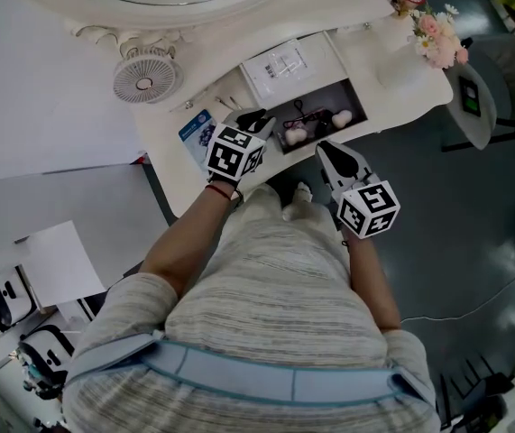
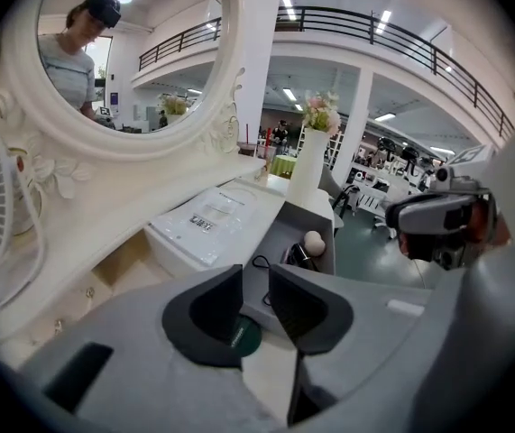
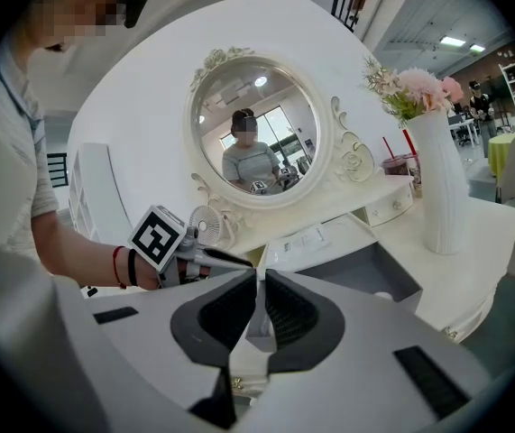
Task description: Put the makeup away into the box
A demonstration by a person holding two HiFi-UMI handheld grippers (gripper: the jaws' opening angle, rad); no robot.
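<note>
A grey box [image 1: 325, 93] stands open on the white dressing table [image 1: 392, 79], its white lid [image 1: 289, 64] folded back. Inside lie pink puffs [image 1: 340, 116] and dark makeup items [image 1: 304, 115]. My left gripper [image 1: 257, 120] hovers at the box's left front corner. In the left gripper view the left gripper [image 2: 255, 282] is shut on a dark green round case [image 2: 239, 336], with the box [image 2: 280, 242] and a puff [image 2: 314, 242] beyond. My right gripper [image 1: 325, 152] is shut and empty, off the table's front edge. The right gripper view puts the right gripper [image 3: 259, 282] before the box [image 3: 365, 273].
A small fan [image 1: 146, 78] stands left of the box under the oval mirror [image 3: 252, 133]. A blue and white card [image 1: 198, 132] lies near the table's front left. A white vase of pink flowers [image 1: 437, 39] is at the right end, a grey chair [image 1: 492, 88] beyond.
</note>
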